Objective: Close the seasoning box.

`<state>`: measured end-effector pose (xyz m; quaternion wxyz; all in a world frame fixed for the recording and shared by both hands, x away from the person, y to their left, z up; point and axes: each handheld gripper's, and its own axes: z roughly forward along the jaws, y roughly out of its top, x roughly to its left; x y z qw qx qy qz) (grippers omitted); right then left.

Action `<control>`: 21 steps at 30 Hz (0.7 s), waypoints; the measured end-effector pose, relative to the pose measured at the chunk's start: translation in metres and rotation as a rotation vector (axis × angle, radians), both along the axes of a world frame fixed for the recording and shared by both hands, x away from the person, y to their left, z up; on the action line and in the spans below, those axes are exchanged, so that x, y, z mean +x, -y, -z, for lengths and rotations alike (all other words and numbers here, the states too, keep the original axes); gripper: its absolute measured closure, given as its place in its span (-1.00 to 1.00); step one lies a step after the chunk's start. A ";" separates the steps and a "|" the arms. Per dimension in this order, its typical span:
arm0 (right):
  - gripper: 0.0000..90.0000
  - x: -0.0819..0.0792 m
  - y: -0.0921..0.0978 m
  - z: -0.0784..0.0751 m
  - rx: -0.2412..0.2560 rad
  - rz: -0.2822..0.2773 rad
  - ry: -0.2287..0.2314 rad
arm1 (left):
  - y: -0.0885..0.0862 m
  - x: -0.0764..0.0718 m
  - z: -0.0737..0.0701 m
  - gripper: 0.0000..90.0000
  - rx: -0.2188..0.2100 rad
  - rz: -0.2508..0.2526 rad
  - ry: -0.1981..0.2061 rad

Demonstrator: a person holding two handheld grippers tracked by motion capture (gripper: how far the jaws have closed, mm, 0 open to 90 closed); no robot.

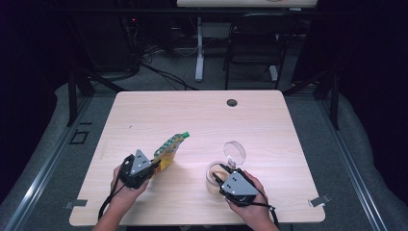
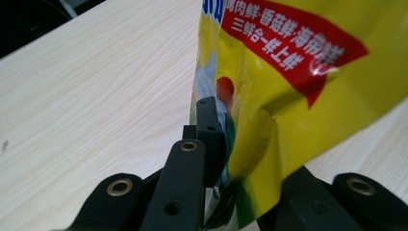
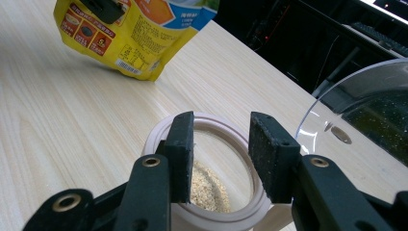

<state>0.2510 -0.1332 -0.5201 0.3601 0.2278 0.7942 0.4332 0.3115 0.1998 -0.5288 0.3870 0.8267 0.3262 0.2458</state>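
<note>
A yellow stand-up pouch (image 1: 167, 153) with a green cap (image 1: 184, 135) is held tilted above the table, cap pointing far right. My left gripper (image 1: 154, 167) is shut on its bottom corner; in the left gripper view the pouch (image 2: 298, 72) is pinched between the jaws of that gripper (image 2: 231, 159). A small jar (image 1: 215, 174) with a white rim (image 3: 211, 122) holds pale granules (image 3: 207, 187), and its clear lid (image 1: 235, 153) stands flipped open. My right gripper (image 3: 221, 130) is open, with its jaws over the jar's near rim and nothing between them.
The light wooden table (image 1: 202, 115) has a cable hole (image 1: 232, 102) near its far edge. A black chair (image 1: 255, 43) and a table leg (image 1: 199, 53) stand on the floor beyond. The person's hands (image 1: 122, 195) come in at the front edge.
</note>
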 end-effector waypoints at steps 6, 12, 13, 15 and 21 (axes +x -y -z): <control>0.36 0.000 0.000 0.000 0.005 0.001 -0.006 | -0.017 0.006 0.003 0.81 -0.118 -0.018 -0.064; 0.36 0.001 -0.001 0.000 0.008 -0.003 -0.010 | -0.031 0.009 0.005 0.74 -0.191 -0.038 -0.108; 0.36 0.001 -0.001 0.001 0.008 -0.003 -0.010 | -0.033 0.009 0.005 0.72 -0.194 -0.042 -0.114; 0.36 0.001 -0.001 0.000 0.009 -0.002 -0.010 | -0.035 0.009 0.005 0.66 -0.204 -0.042 -0.113; 0.36 0.001 -0.001 0.001 0.010 -0.003 -0.013 | -0.041 0.009 0.007 0.48 -0.242 -0.068 -0.117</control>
